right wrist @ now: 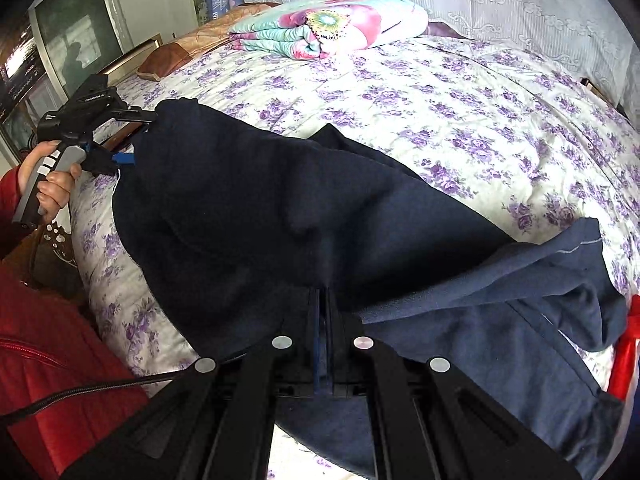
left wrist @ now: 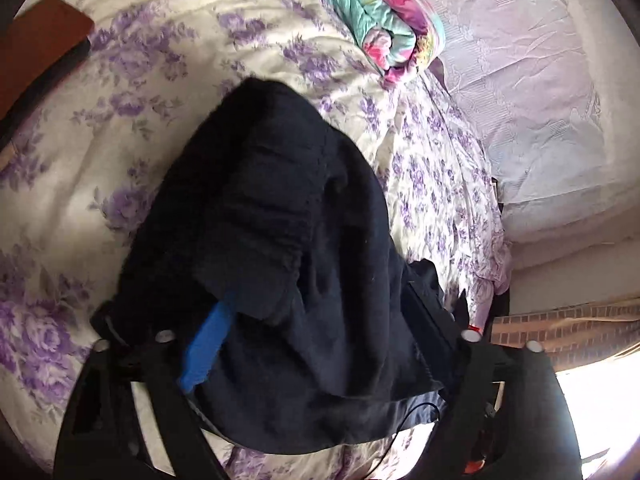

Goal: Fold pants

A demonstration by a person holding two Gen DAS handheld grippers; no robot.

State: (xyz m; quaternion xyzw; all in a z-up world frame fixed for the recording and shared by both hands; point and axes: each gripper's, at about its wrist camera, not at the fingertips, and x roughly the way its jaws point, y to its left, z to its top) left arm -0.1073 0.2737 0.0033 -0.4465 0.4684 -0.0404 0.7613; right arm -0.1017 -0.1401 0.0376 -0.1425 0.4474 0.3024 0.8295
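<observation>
- Far left of the right wrist view: a hand (right wrist: 50,184) in a red sleeve (right wrist: 60,360) is seen on the grey handle of the left gripper (right wrist: 132,140), whose jaws are set against one end of the pants (right wrist: 280,220).
- Left wrist view: dark cloth is draped over and between the left gripper's jaws, which stand partly apart; a blue finger (left wrist: 208,352) is exposed on one side. Whether the pads actually press the cloth cannot be told.
- Centre: the navy pants are spread across the near edge of the floral bedspread (right wrist: 460,120), bunched rather than flat.
- Lower centre: the right gripper (right wrist: 323,300) is closed fully, with a thin fold of the pants pinched between its jaws.
- Right: a loose leg end is slumped toward the bed's edge, beside a red object (right wrist: 626,352).
- Handling, as judged: the fabric appears soft, limp and fairly thick, so sagging is to be expected; hold is best taken at the waistband corners or hems, where seams give firmer edges.
</observation>
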